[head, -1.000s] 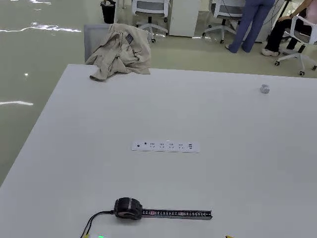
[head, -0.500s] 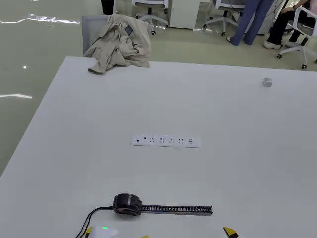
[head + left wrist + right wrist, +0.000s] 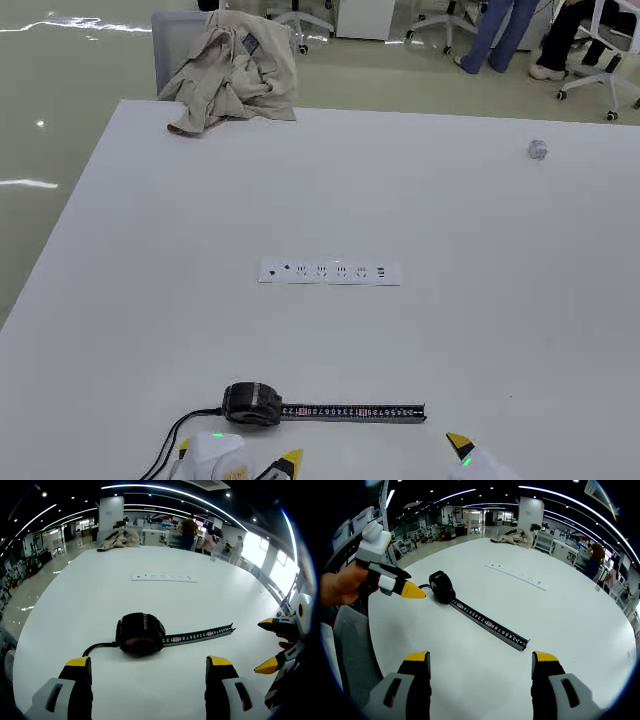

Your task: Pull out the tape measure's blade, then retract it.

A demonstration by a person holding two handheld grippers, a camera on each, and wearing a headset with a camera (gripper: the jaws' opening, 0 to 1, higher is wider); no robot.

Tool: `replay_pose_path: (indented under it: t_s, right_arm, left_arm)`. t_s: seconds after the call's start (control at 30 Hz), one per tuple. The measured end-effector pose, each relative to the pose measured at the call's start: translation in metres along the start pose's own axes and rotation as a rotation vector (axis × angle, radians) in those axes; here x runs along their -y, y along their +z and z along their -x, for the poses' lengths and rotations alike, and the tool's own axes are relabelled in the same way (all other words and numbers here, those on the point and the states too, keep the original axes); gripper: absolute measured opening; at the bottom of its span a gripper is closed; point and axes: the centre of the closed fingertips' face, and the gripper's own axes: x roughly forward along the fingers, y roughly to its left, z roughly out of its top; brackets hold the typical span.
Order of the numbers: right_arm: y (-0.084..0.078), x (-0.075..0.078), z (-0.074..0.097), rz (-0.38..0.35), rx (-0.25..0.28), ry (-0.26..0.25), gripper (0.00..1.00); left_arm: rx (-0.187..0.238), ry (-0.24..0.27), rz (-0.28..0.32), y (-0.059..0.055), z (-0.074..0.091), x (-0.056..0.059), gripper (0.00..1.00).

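A black tape measure lies near the front edge of the white table, its blade pulled out to the right and flat on the top. A black cord trails from its case. My left gripper is open just short of the case, touching nothing. My right gripper is open in front of the blade, a little short of its end hook. Both grippers' yellow tips poke in at the bottom of the head view: left, right.
A white power strip is set in the table's middle. A beige jacket hangs over a chair at the far left edge. A small grey crumpled thing sits far right. People and office chairs are beyond the table.
The head camera has tilted down, and both grippers have risen into the bottom of the view towards the tape measure. The tape measure and its blade lie as before.
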Motion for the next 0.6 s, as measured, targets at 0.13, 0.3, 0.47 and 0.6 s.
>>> replay_pose_path:
  t_s: [0.13, 0.3, 0.47, 0.6]
  right_arm:
    - [0.001, 0.004, -0.005, 0.013, -0.005, 0.002, 0.85]
    - [0.002, 0.009, -0.01, 0.029, -0.013, 0.005, 0.84]
    - [0.0, 0.012, -0.016, 0.033, -0.021, 0.01, 0.83]
    - [-0.001, 0.015, -0.02, 0.046, -0.029, 0.014, 0.83]
  left_arm:
    - [-0.003, 0.003, 0.003, 0.001, -0.005, 0.001, 0.92]
    - [-0.01, 0.004, 0.005, 0.001, -0.012, 0.001, 0.92]
    - [-0.014, 0.021, 0.003, 0.001, -0.018, -0.002, 0.91]
    - [-0.012, 0.032, 0.004, 0.002, -0.024, -0.004, 0.91]
